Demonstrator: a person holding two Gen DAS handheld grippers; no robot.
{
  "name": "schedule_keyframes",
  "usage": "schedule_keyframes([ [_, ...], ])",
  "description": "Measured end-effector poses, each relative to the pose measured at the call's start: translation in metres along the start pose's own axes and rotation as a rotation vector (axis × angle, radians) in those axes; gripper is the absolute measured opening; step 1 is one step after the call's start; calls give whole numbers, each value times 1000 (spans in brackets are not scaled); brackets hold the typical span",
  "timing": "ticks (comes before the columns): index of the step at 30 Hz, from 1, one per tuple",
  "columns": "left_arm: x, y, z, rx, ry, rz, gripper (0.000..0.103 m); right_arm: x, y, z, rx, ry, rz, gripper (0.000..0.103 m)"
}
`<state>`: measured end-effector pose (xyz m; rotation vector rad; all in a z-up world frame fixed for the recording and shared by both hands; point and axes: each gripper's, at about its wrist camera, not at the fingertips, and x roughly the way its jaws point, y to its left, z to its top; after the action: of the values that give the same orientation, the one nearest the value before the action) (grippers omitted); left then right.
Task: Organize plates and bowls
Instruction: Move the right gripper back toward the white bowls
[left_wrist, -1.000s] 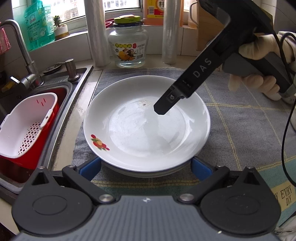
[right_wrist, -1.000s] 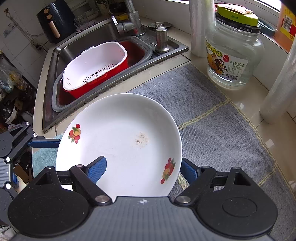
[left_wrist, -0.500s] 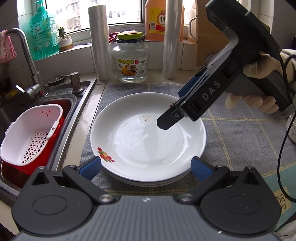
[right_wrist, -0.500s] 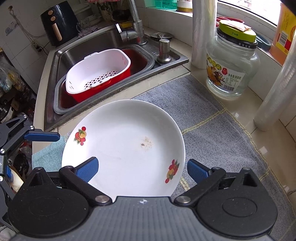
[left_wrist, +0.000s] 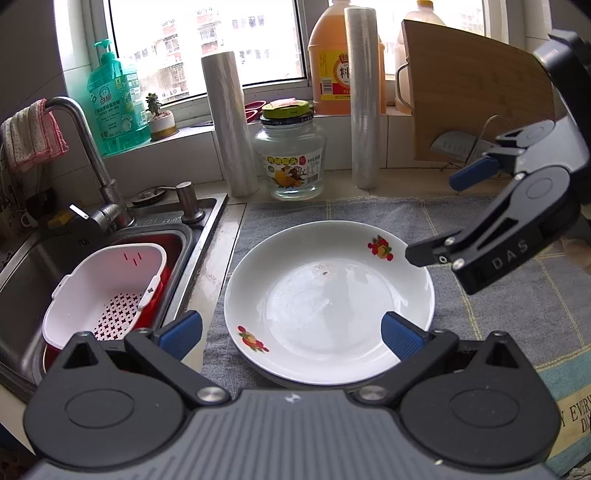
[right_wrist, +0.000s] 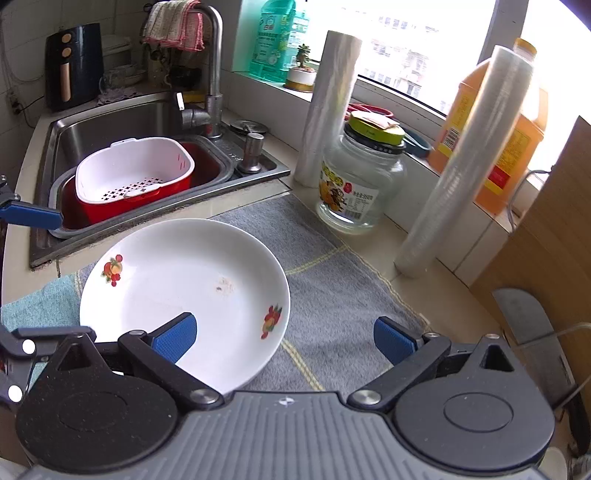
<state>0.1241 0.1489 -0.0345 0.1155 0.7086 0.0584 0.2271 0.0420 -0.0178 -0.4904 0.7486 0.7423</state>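
**A:** Status on the plate (left_wrist: 328, 302)?

**B:** Top plate sits flat on another plate on the grey mat (left_wrist: 517, 306), just right of the sink (left_wrist: 207, 236). Fruit decals at 1 and 7 o'clock on its rim in my left view. Small brown speck near centre.

**A:** What changed?

**B:** A second ago my right gripper (right_wrist: 284, 338) was down over the plate's middle. Now it's pulled off toward 3 o'clock and lifted; one finger only overhangs the rim. Jaws spread fully wide, nothing between the pads. I read that as a release: plate stacked, hand backing out.

**A:** Left side?

**B:** Left gripper (left_wrist: 291, 334) also spread wide, hanging at the plate's 6 o'clock edge. Right pad overlaps the rim in view, but I can't tell if it touches. Not clamped on anything. It has risen a bit too.

**A:** Surroundings?

**B:** Glass jar (left_wrist: 290, 155) at 12 o'clock beyond the mat, white colander (left_wrist: 107, 291) in the sink at 9. Both well apart from the stack.

**A:** Next?

**B:** My guess: this stack is done, go find the next dish. None visible in either view.
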Motion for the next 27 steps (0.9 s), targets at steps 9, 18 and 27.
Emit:
schedule_keyframes([
  [9,14,-39,15,102,-4,-139,102,-43,-22,-56,251,-18,-184,103],
  [18,25,-142,22,225,10,-371,102,-98,-70,-138,397,-7,-396,103],
  [27,25,-227,17,315,29,-538,102,-156,-111,-214,562,-6,-522,103],
])
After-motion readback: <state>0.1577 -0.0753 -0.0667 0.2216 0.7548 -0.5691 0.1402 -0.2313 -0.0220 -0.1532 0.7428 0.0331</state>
